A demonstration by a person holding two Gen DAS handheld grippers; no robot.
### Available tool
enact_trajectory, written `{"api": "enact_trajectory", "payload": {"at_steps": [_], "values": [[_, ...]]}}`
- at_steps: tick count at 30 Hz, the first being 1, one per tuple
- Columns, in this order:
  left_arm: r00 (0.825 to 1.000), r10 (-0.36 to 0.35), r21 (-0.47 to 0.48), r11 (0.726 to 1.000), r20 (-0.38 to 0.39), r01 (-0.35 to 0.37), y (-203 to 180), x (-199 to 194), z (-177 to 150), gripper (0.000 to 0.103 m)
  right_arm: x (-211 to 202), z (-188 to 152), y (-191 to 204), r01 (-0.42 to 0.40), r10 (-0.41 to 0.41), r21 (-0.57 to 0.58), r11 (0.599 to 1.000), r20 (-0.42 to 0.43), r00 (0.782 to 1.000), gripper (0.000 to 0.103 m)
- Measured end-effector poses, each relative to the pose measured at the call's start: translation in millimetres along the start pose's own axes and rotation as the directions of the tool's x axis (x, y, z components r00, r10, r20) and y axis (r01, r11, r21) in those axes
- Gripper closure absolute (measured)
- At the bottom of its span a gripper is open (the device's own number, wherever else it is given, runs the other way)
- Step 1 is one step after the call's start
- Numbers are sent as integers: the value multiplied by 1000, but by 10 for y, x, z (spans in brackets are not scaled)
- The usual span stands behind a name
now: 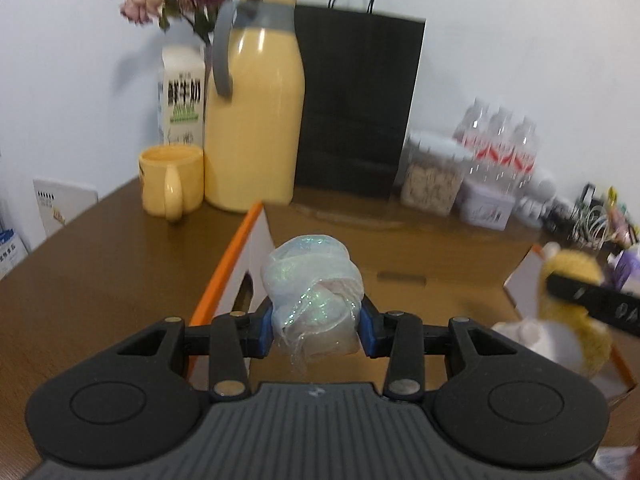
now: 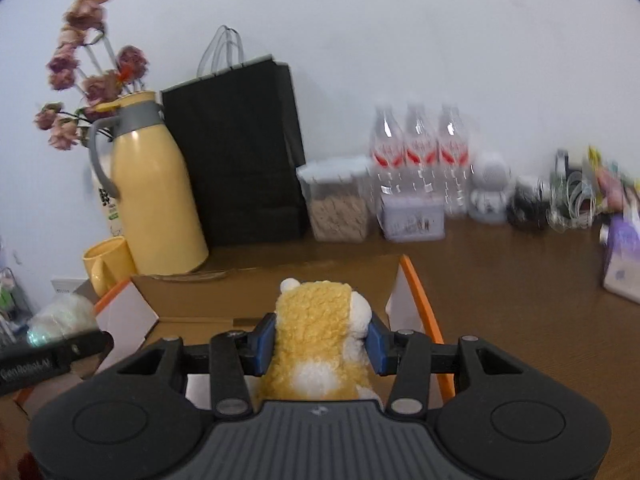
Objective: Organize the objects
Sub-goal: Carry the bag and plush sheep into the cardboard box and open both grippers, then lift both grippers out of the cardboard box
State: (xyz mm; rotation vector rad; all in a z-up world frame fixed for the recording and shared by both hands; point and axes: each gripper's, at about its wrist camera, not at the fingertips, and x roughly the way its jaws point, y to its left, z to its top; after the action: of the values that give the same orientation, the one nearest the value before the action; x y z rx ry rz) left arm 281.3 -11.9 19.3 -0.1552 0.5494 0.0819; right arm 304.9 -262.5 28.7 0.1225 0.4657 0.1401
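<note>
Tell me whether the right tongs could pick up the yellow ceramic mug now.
Probably not: the right tongs are shut on the yellow plush toy, and the yellow ceramic mug stands far left beyond the cardboard box.

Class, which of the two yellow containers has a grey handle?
The tall yellow jug; the short yellow mug beside it has a yellow handle.
</note>
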Motion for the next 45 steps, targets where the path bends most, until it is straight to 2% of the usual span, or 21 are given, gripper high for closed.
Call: {"api": "enact_trajectory", "payload": {"at_steps": [2, 8, 11, 14, 16, 17, 21, 25, 27, 35, 45], "values": [[1000, -1, 12, 1000, -21, 1, -4, 34, -31, 62, 3, -9, 11, 43, -43, -29, 999, -12, 999, 59], [999, 0, 44, 999, -38, 2, -59, 25, -97, 58, -13, -18, 43, 19, -21, -51, 998, -46, 999, 58], [1000, -4, 41, 999, -26, 6, -58, -2, -95, 53, -28, -19, 58, 20, -23, -57, 998, -50, 998, 57], [1000, -21, 41, 999, 0, 21, -70, -58, -93, 40, -30, -12, 56, 29, -32, -55, 998, -50, 998, 55], [999, -26, 46, 999, 26, 25, -84, -103, -89, 25, -35, -11, 48, 36, -38, -50, 998, -45, 998, 54], [999, -28, 47, 999, 38, 27, -87, -126, -86, 21, -34, -9, 43, 35, -37, -49, 998, -44, 998, 52], [996, -28, 32, 999, 84, 25, -76, -193, -80, 0, -63, -6, 48, 39, -40, -54, 998, -23, 999, 34], [995, -17, 15, 1000, 94, 16, -54, -197, -68, 0, -117, -3, 45, 42, -41, -57, 998, 17, 999, 18], [995, -17, 14, 1000, 94, 15, -47, -200, -66, 0, -142, -3, 40, 41, -39, -55, 998, 33, 999, 14], [991, -21, 20, 1000, 136, 18, -70, -334, -19, 0, -244, 26, 84, 29, -24, -72, 997, 63, 998, 9], [979, -27, 45, 999, 201, 18, -103, -769, 61, 0, -740, 99, 157, 21, -8, -102, 995, 132, 991, 0]]}}
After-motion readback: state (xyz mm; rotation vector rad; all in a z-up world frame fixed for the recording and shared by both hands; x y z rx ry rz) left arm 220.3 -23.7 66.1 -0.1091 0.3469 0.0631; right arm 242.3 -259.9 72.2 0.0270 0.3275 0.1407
